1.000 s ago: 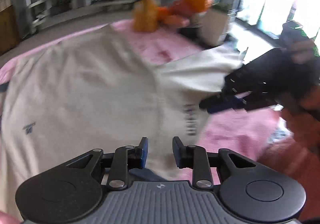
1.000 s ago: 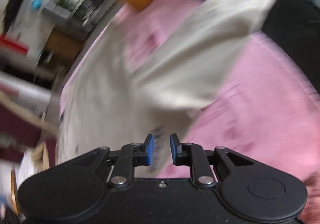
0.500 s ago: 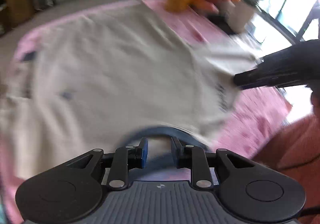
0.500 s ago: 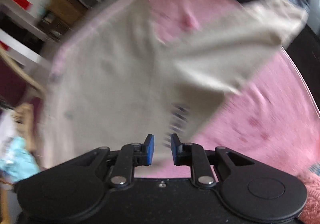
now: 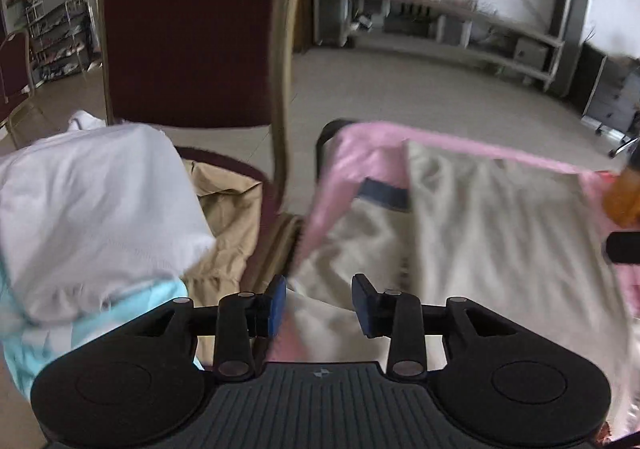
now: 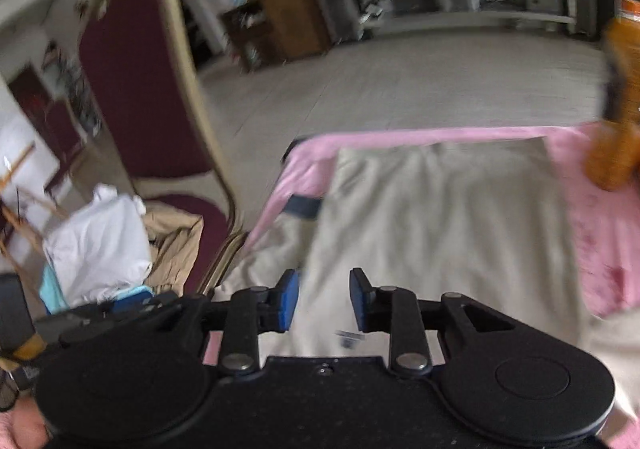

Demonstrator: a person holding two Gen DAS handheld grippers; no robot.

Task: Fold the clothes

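Note:
A beige shirt (image 5: 500, 233) lies spread on the pink-covered table (image 5: 360, 145), with a dark blue band (image 5: 384, 195) at its left end. My left gripper (image 5: 320, 305) hovers over the shirt's near left edge. Its jaws are opening and nothing is between the pads. In the right wrist view the same shirt (image 6: 440, 229) fills the middle. My right gripper (image 6: 324, 301) hangs above it, jaws opening and empty. The left gripper's black body (image 6: 120, 313) shows at the lower left of that view.
A maroon chair (image 5: 188, 29) stands left of the table. Its seat holds a pile of white (image 5: 92, 209), tan (image 5: 228, 217) and light blue (image 5: 120, 321) clothes. An orange toy (image 6: 616, 153) sits at the table's far right. Open floor and low shelves lie beyond.
Both grippers have swung left and upward along the shirt toward its left end, so the chair and clothes pile came into view. Both pairs of jaws stand wider than before.

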